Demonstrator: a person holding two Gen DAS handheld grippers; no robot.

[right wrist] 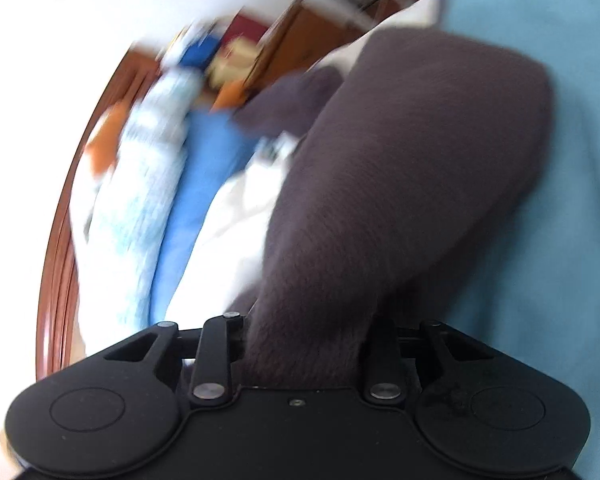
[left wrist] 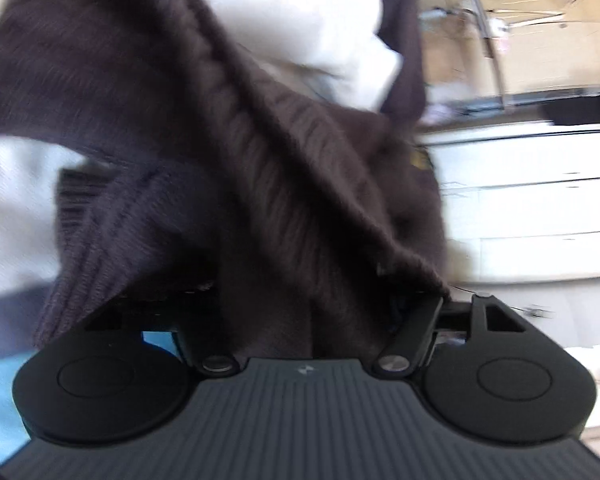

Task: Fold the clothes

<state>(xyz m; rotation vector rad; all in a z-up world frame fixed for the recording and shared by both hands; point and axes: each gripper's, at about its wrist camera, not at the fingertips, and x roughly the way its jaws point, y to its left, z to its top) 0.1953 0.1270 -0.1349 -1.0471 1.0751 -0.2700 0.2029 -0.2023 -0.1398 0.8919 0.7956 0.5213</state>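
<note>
In the left wrist view, the black body of the left gripper (left wrist: 300,320) filled the bottom of the picture, with its two round discs and the ribbed plate between them. A dark brown knitted sweater (left wrist: 228,152) lay directly over the front of this gripper and hid its fingers. The fabric came out from between the two link arms, so the claw seemed to be clamped on the sweater, although the fingertips themselves were covered. From there the knit rose up and to the left in thick ribbed folds, and a thin part of it reached toward the top of the picture. Behind the sweater was a white cloth (left wrist: 300,12), and to the right, farther away, white cabinets (left wrist: 532,200) and a beige floor, both blurred.

In the right wrist view, the right gripper (right wrist: 304,344) was also at the bottom. The same sweater (right wrist: 400,184) came out between its link arms and covered the fingers; the claw appeared to be closed on the fabric. The sweater stretched away upward over a light blue sheet (right wrist: 560,160) on the right. To the left lay white, pale patterned and blue clothes (right wrist: 204,176), and beyond them a curved brown wooden edge (right wrist: 60,216). The far background was too blurred to read.
</note>
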